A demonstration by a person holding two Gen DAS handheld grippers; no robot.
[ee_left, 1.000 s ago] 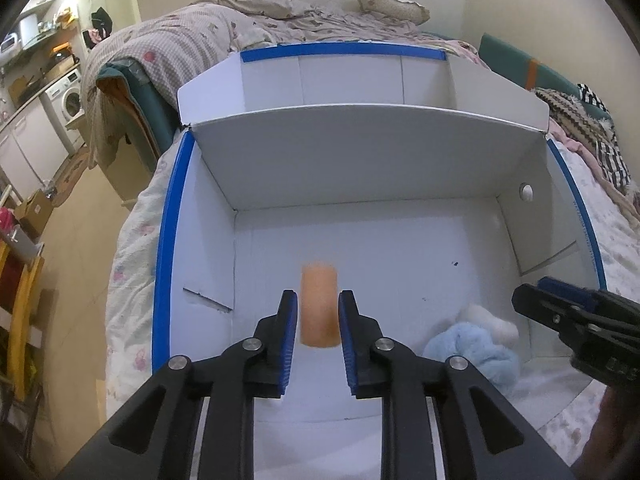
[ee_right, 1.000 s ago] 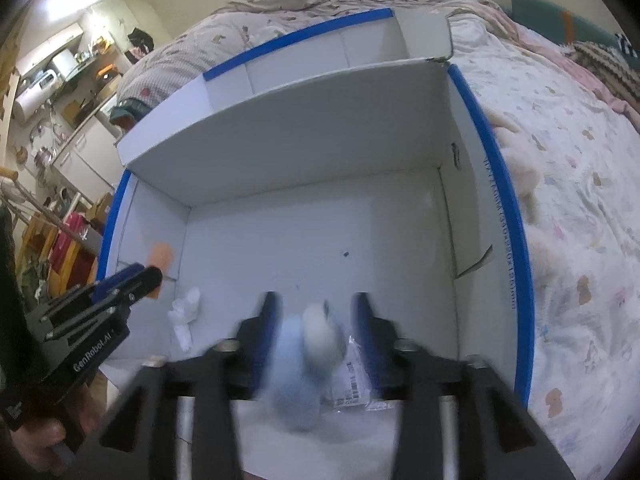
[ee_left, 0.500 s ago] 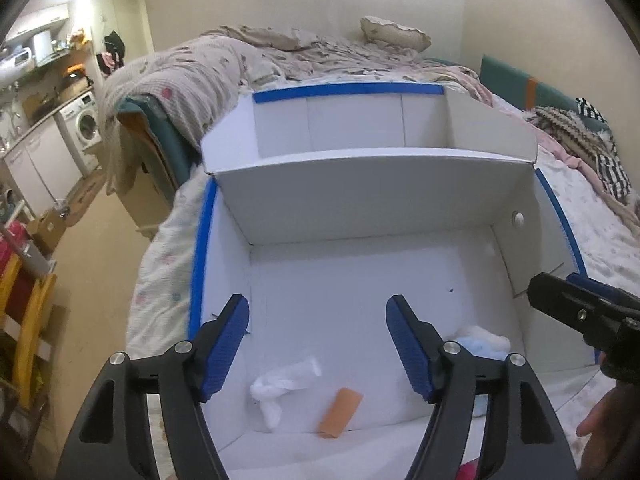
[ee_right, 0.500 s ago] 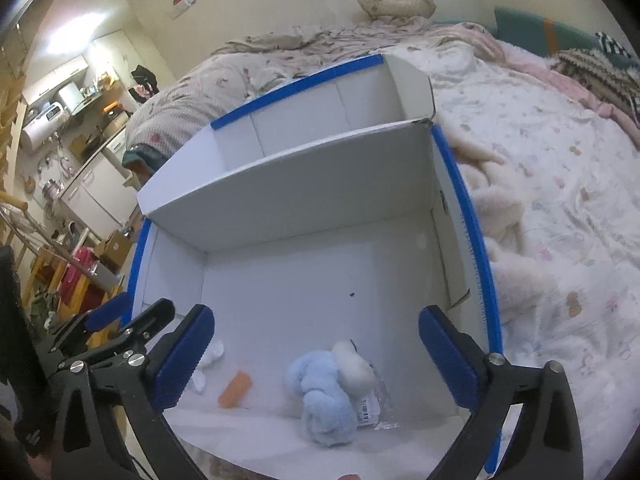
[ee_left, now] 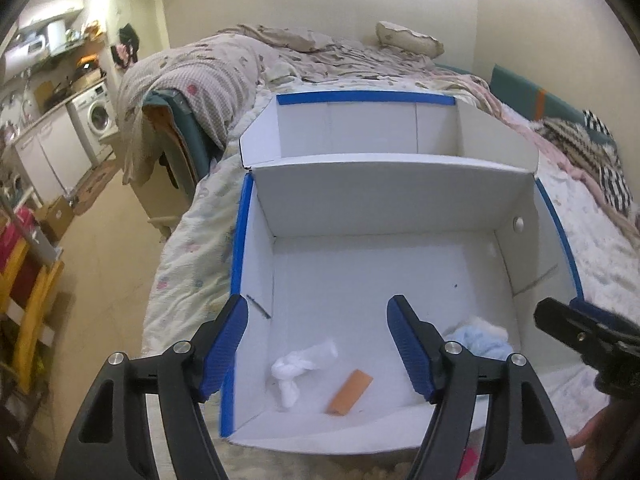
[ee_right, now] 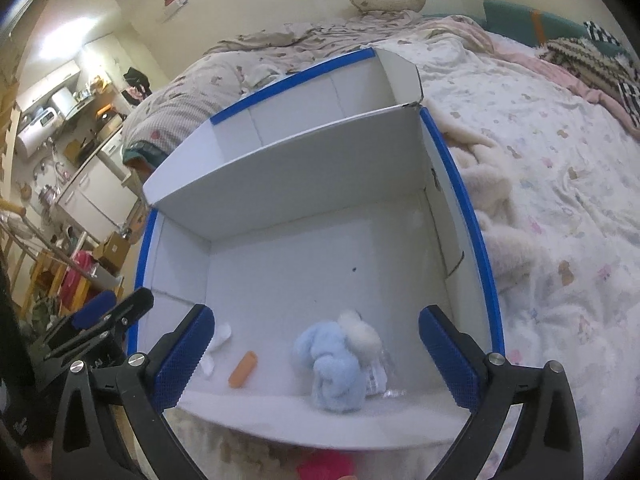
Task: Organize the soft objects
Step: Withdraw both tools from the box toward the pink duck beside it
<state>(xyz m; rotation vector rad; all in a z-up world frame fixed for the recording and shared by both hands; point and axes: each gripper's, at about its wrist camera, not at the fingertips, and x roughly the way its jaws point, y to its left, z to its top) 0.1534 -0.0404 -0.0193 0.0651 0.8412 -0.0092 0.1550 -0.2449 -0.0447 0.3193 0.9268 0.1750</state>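
A white cardboard box with blue-taped rims stands open on the bed. On its floor lie an orange sponge piece, a white soft wad and a blue-and-white plush toy. My left gripper is open and empty above the box's near left part. My right gripper is open and empty above the near edge, over the plush.
The bed has a patterned white quilt, a fluffy cream blanket beside the box and a pillow at the far end. A pink item lies just before the box. Floor and kitchen units are to the left.
Both grippers opened and let go: the left dropped the orange sponge, the right dropped the blue plush, both into the box. Both have pulled back and up from the box.
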